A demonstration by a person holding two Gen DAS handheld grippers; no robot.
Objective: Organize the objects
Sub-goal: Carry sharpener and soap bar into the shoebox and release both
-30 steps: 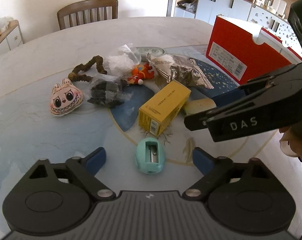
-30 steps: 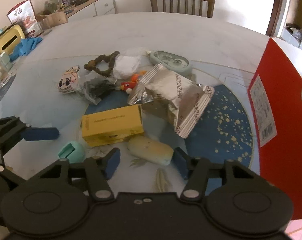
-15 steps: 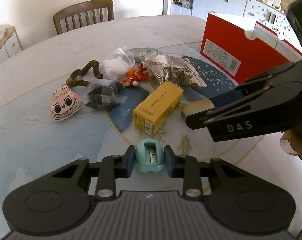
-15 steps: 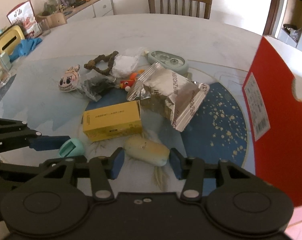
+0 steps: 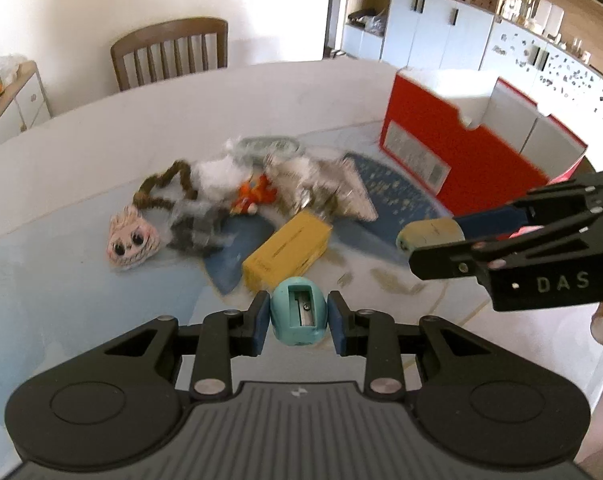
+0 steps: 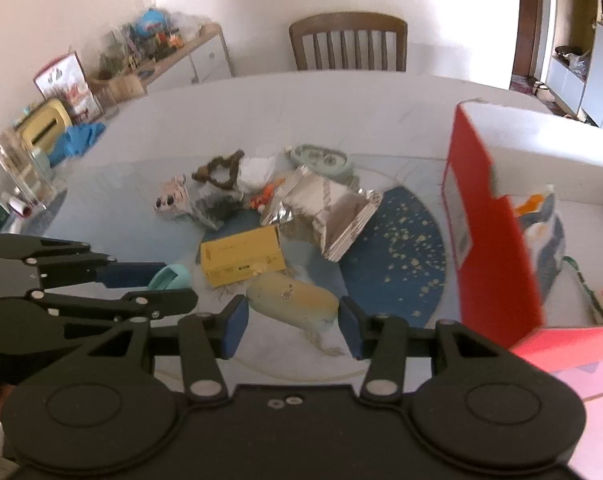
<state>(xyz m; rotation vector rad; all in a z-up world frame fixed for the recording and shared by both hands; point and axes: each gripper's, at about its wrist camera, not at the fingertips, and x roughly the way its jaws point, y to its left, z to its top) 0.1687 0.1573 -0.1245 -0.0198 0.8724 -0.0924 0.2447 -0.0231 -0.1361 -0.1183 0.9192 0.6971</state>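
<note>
Left wrist view: left gripper (image 5: pixel 299 317) clenched on the small teal egg-shaped pencil sharpener (image 5: pixel 299 312), lifted clear of the pale round table (image 5: pixel 81 288). Right gripper (image 6: pixel 292 322) grasps the yellowish oblong capsule-shaped case (image 6: pixel 292 303), also off the surface. Yellow cardboard box (image 6: pixel 241 255), crumpled silver foil snack bag (image 6: pixel 325 210) and plush face toy (image 5: pixel 132 238) lie in the pile; open red cardboard box (image 6: pixel 489 236) stands just right.

left gripper (image 5: pixel 299 322) clamped on teal sharpener (image 5: pixel 298 316), 6 o'clock. right gripper (image 5: pixel 433 240) at 3 o'clock gripping beige capsule (image 5: pixel 429 233). Yellow box (image 5: pixel 287 250) center, red box (image 5: pixel 473 156) 2 o'clock.
</note>
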